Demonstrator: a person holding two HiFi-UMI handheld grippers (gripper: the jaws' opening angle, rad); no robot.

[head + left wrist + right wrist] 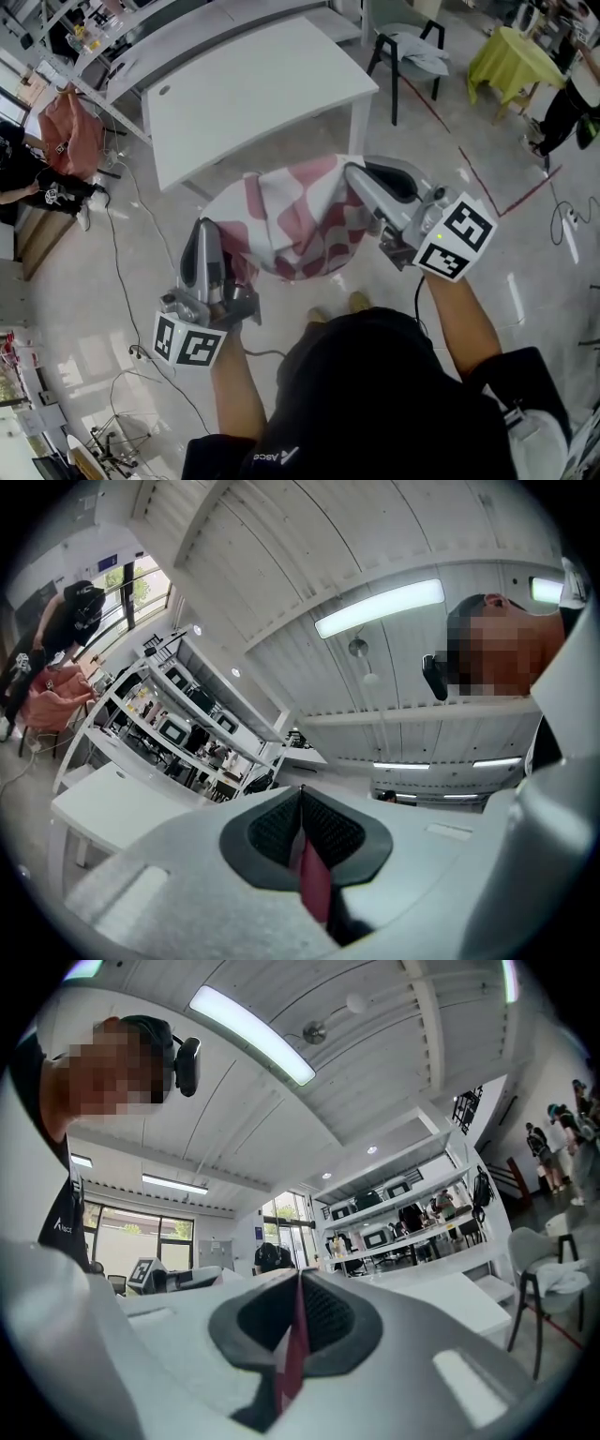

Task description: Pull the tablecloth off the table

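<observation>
The red-and-white checked tablecloth point(295, 217) hangs in the air between my two grippers, clear of the white table point(246, 89) beyond it. My left gripper point(208, 232) is shut on the cloth's left edge, and a red strip of the cloth point(314, 883) shows pinched between its dark pads point(272, 832). Over on the other side, my right gripper point(354, 178) is shut on the cloth's right edge, with a red-and-white fold of the cloth point(292, 1358) caught between its pads point(328, 1321). Both grippers point upward toward the ceiling.
A black chair point(410, 52) with grey fabric stands right of the table. A small table under a yellow-green cover point(514, 58) is at the far right. A pink-covered chair point(70, 131) and cables lie on the floor at left. Shelving point(412, 1213) lines the wall.
</observation>
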